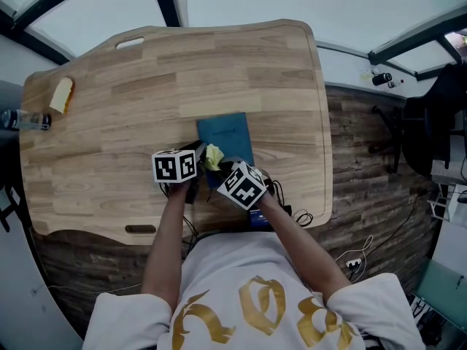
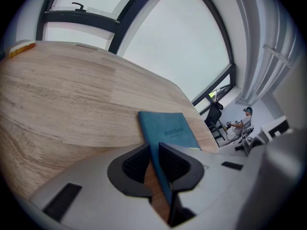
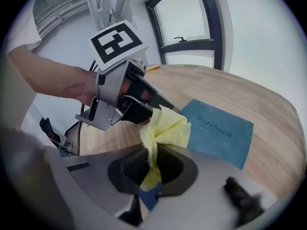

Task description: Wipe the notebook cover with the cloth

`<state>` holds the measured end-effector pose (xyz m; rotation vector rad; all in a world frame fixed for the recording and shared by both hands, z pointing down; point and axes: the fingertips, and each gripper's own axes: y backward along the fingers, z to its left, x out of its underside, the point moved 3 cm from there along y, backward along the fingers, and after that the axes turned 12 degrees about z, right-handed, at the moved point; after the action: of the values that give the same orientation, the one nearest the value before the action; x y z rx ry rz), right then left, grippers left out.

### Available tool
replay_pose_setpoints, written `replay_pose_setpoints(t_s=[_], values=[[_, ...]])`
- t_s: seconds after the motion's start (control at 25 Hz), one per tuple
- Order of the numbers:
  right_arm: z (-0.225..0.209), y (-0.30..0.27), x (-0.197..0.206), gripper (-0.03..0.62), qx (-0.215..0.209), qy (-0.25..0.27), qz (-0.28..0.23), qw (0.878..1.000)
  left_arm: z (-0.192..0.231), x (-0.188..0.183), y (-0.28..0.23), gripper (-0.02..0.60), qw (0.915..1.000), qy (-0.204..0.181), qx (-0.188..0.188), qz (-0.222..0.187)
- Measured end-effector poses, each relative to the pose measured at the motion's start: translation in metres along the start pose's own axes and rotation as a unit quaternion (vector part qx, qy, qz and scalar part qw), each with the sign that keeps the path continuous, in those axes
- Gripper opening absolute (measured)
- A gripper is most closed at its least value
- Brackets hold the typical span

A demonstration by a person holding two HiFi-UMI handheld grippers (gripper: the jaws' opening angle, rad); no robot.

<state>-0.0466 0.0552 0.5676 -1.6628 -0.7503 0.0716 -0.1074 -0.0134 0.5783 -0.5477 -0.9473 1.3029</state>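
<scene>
Far left of the table [image 1: 219, 64] there's a bottle [image 1: 25, 119] and some yellowish block [image 1: 61, 95], both well away from the action, so no worries there. The left gripper [image 2: 154, 152] is clamped onto the near-left edge of the blue notebook [image 1: 228, 133], which lies on the wood around the middle of the table, closer to the person. That's a thin edge to be pinching, so my guess is the first thing to go wrong is the notebook pivoting or slipping out of that clamp once sideways wiping force hits it. Just right of that, the yellow cloth [image 3: 165, 131] is bunched up over the notebook's near-left corner, and in the right gripper view it looks like it's touching or right up against the left gripper's fingers [image 3: 139, 111]. If it rubs there, the wad could snag on them or knock the hold loose. The right gripper [image 3: 153, 156] is squeezed shut on the cloth, but it only has a narrow fold with the loose part flopping past the tips. Drag on the cover could tug it out, or the hard jaw tips could scrape the cover instead of the fabric. Also, most of the cover lies farther out, so the part under the left clamp probably gets missed. On the right there's bare wood beside the notebook, so a hard push likely just skids it that way.
</scene>
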Motion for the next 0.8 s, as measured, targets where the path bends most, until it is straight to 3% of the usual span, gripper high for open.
replay_pose_setpoints(t_s=[0.44, 0.8], values=[[0.015, -0.001, 0.013, 0.038, -0.044, 0.012, 0.01, 0.999, -0.001, -0.001, 0.0, 0.067, 1.0, 0.001, 0.006, -0.002], [0.01, 0.006, 0.027, 0.038, -0.053, -0.003, 0.01, 0.999, -0.001, -0.002, 0.001, 0.067, 1.0, -0.006, -0.002, -0.003]])
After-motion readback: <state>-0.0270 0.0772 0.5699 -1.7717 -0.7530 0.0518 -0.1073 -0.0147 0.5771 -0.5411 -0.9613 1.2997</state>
